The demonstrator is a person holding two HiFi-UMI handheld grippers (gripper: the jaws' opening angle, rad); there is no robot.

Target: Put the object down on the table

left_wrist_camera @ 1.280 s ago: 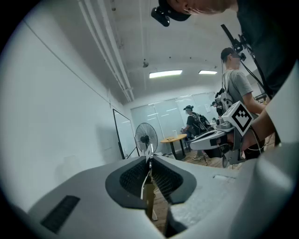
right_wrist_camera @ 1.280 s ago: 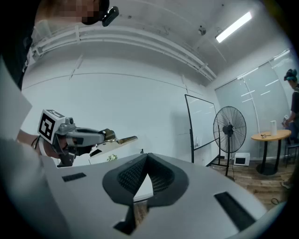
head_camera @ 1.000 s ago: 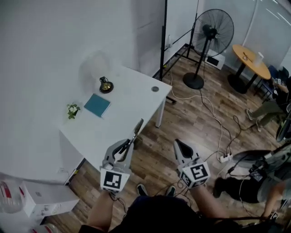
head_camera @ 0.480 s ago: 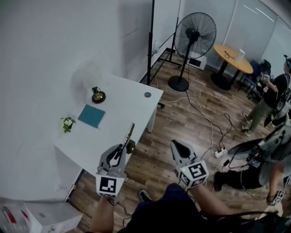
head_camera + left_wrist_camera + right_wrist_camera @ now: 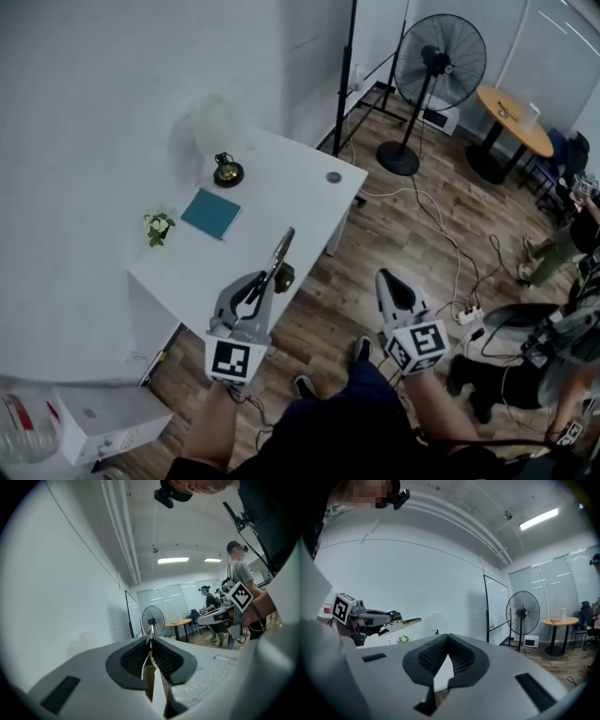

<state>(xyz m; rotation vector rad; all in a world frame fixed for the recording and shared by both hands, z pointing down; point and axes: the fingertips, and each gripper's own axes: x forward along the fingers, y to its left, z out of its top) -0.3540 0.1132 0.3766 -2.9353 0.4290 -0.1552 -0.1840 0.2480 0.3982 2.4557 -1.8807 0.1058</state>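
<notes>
White table (image 5: 281, 202) against a pale wall, wood floor (image 5: 394, 225) alongside, standing fan (image 5: 439, 58) further back. Carries a teal book (image 5: 211, 214), a small plant (image 5: 157, 226) and a dark little dish (image 5: 227, 172), all toward the wall side and well apart from the near edge.

Left tongs (image 5: 264, 291) narrowed onto a thin, flat, blade-like object (image 5: 282, 251), seen edge-on between the pads in the left gripper view. Held out level, tip over the table's near edge and clear of the surface, so not yet put down. Dark round part (image 5: 283, 277) just beside the blade, nature unclear. Right tongs (image 5: 392, 284) closed tip to tip on nothing, out over the floor, apart from both table and object.

Could tip off onto the floor if released with most of its length past the rim. Could bounce or skid if dropped from above rather than laid flat. Gripped near one end only, so apt to swivel between the pads on touching down tip first. Could nudge the book if pushed too far in. Probably needs carrying further over bare tabletop, lowering flat, and only then letting go
</notes>
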